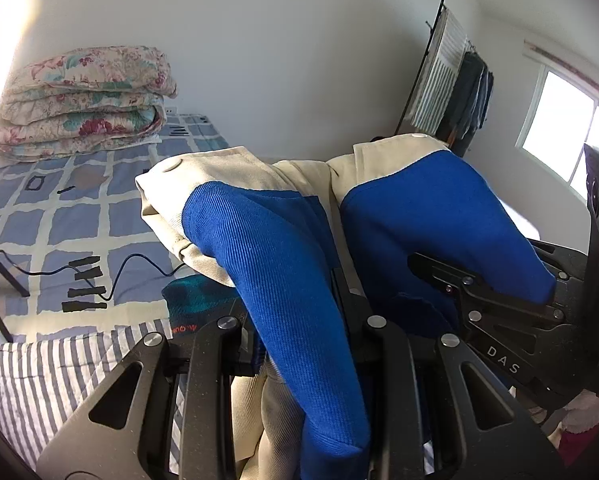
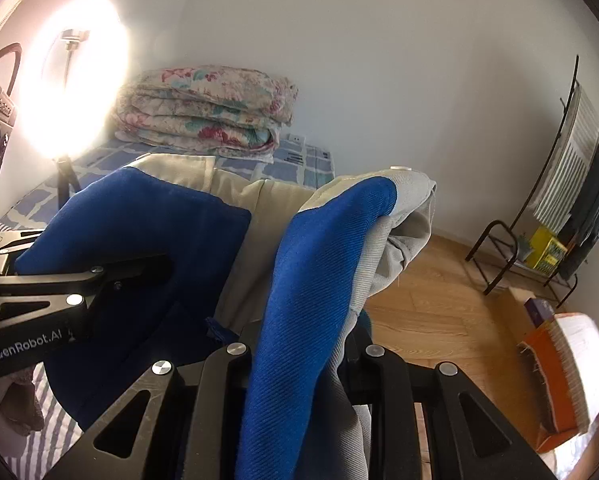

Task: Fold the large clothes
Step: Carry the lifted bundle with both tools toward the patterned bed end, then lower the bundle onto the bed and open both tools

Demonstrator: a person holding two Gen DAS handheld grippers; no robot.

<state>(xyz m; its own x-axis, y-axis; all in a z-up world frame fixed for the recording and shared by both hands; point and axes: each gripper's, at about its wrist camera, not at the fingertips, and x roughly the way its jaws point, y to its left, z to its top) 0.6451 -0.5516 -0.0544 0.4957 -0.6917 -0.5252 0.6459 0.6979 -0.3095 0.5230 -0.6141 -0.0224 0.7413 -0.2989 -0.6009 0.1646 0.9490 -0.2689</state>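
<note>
Jaws of left gripper [image 1: 299,344] and right gripper [image 2: 299,356] clamped on blue-and-cream garment [image 1: 283,248].
Held side by side, raised over the bed [image 1: 59,216], apparently to carry one edge across for a fold.

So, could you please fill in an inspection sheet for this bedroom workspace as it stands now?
Surface: bed with blue checked sheet.
Job's things: blue-and-cream jacket, lifted, held at two spots.
Clutter: folded floral quilt; dark teal cloth; striped bedding.
Grippers: left gripper and right gripper each shut on the jacket.
Cables: thin black cable across the sheet.
Surroundings: ring light, clothes rack, wooden floor, window.
</note>
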